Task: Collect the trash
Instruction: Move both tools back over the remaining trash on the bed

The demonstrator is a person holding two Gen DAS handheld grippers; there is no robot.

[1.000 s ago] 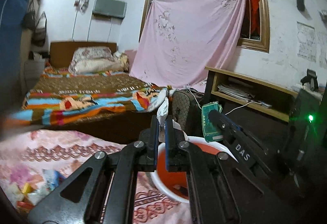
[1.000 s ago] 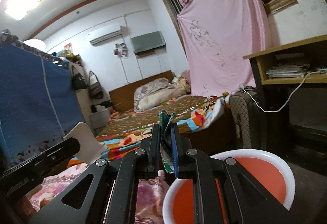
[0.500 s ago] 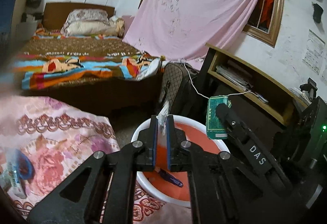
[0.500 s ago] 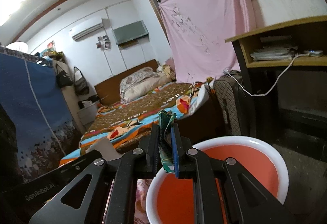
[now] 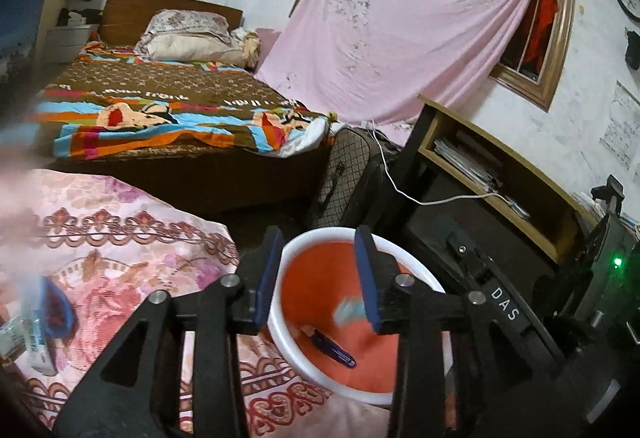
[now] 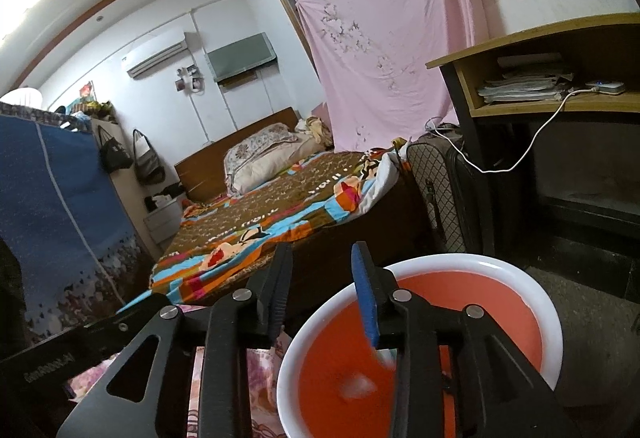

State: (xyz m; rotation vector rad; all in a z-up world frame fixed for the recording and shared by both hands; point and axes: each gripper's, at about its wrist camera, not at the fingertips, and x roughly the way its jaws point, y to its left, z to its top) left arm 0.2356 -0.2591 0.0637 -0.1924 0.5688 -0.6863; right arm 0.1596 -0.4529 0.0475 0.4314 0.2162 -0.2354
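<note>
A white basin (image 5: 292,354) with an orange inside stands beside the flowered cloth (image 5: 132,238). My left gripper (image 5: 318,238) hangs over it, its jaws opening with nothing between the pads. A pale blurred scrap (image 5: 348,308) drops below it toward a dark blue wrapper (image 5: 334,346) on the basin floor. My right gripper (image 6: 322,258) is also over the basin (image 6: 460,260), jaws opening and holding nothing. Blurred pale scraps (image 6: 356,386) fall inside the basin. More wrappers (image 5: 40,330) lie on the cloth at far left.
A bed with a striped quilt (image 5: 160,110) lies behind. A checkered suitcase (image 5: 348,162) and a wooden shelf desk (image 5: 492,166) with papers and a white cable stand right of the basin. A blue fabric wardrobe (image 6: 52,206) is at left.
Both grippers sank over the basin and opened. The white scrap left the left jaws and the green packet left the right jaws; both are falling into the basin.
</note>
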